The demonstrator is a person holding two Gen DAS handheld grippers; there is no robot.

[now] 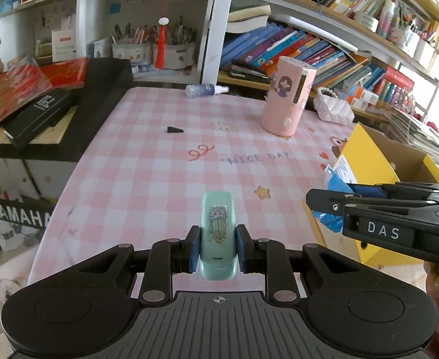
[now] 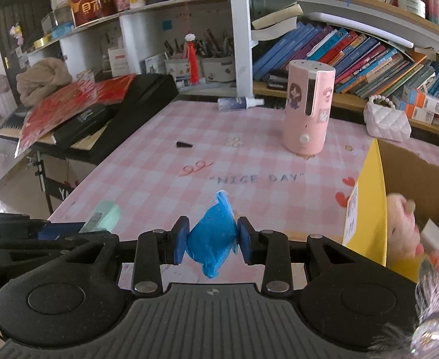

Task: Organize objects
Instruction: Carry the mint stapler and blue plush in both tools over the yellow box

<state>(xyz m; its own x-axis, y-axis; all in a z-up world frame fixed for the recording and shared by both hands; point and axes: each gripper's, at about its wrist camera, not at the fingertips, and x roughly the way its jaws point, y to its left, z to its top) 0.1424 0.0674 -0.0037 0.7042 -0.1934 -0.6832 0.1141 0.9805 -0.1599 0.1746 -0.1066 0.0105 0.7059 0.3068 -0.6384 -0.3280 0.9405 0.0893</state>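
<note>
My left gripper (image 1: 218, 246) is shut on a mint-green stapler (image 1: 218, 233) with a jellyfish sticker, held above the near edge of the pink checked tablecloth (image 1: 159, 155). The stapler also shows in the right wrist view (image 2: 104, 217). My right gripper (image 2: 213, 239) is shut on a crumpled blue plastic bag (image 2: 212, 239), held over the table's near edge beside the yellow cardboard box (image 2: 372, 218). In the left wrist view the right gripper (image 1: 324, 203) comes in from the right with the blue bag (image 1: 331, 200) in it.
A pink humidifier (image 1: 285, 95) stands at the far right of the table. A spray bottle (image 1: 204, 90) lies at the far edge, a small black wedge (image 1: 174, 130) mid-left. The box holds a pink plush toy (image 2: 405, 212). A black keyboard (image 1: 99, 95) with books is left; bookshelves are behind.
</note>
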